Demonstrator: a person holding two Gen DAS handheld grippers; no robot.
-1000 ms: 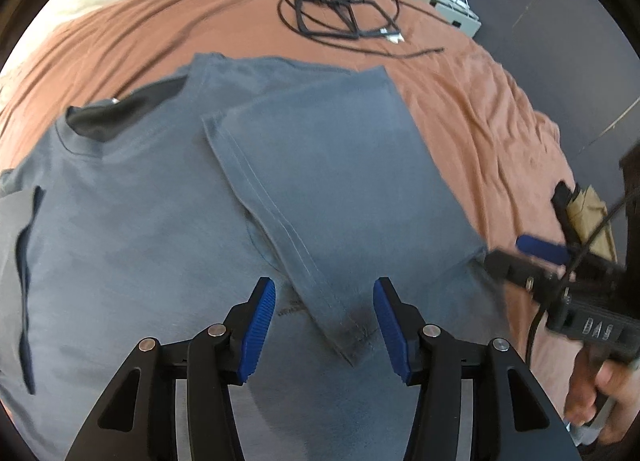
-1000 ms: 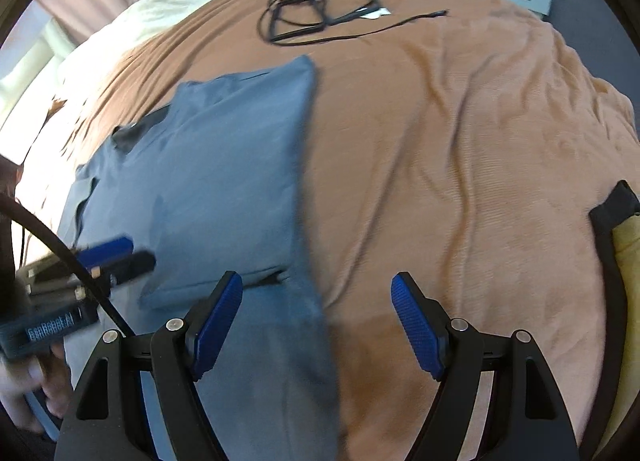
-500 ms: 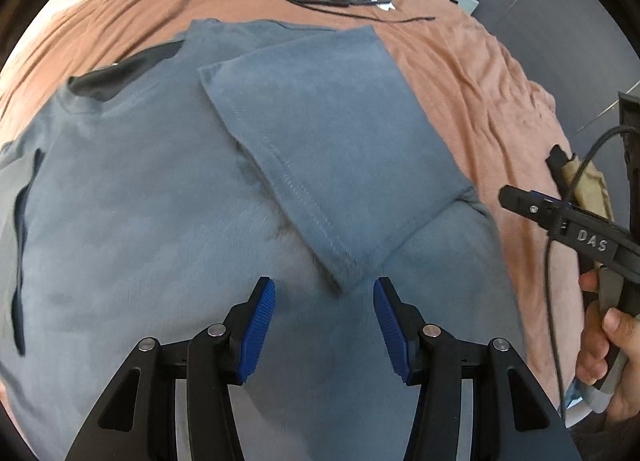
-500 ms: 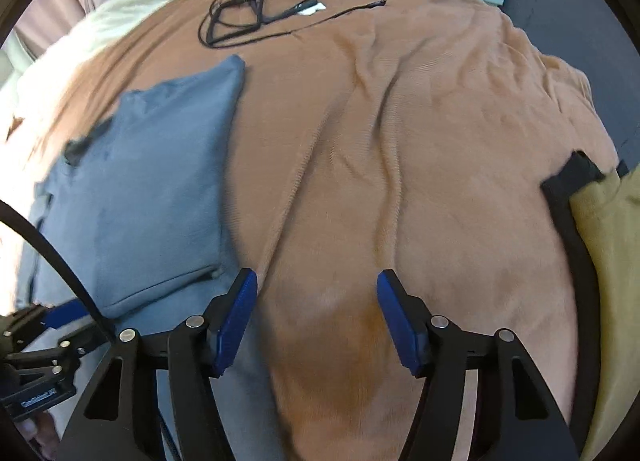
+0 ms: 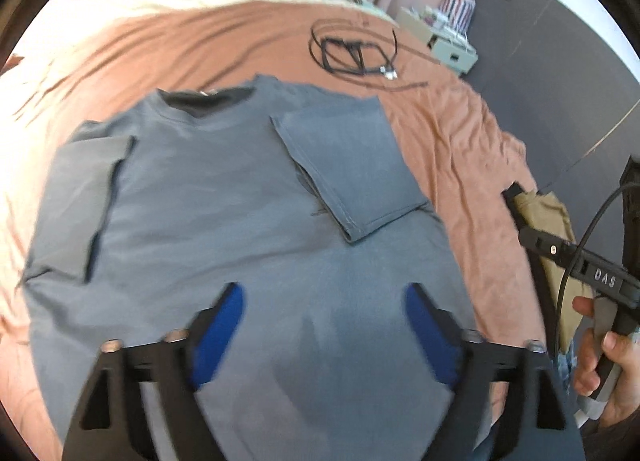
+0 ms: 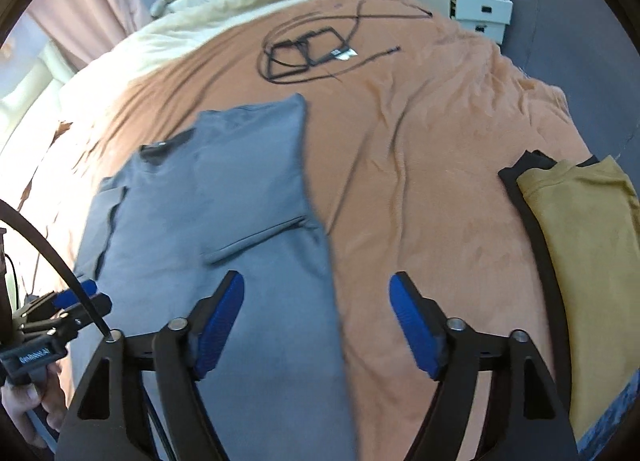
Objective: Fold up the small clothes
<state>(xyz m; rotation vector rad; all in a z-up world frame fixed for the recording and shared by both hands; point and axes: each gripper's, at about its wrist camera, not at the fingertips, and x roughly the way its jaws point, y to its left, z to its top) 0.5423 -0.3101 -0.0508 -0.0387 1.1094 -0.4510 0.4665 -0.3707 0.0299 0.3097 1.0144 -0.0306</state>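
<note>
Grey T-shirt lies flat; right tool reads "DAS".

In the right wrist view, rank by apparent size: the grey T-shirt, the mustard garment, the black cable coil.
1. grey T-shirt, largest.
2. mustard garment, cut off by the frame edge.
3. black cable coil, smallest, though it lies farthest from the camera, so it may look smaller than it is.

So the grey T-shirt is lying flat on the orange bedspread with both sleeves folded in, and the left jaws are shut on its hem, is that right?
Not quite. The left gripper is open and holds nothing: in the left wrist view its jaws stand wide apart above the grey T-shirt. The rest holds: the shirt lies flat on the orange bedspread with both sleeves folded in.
</note>
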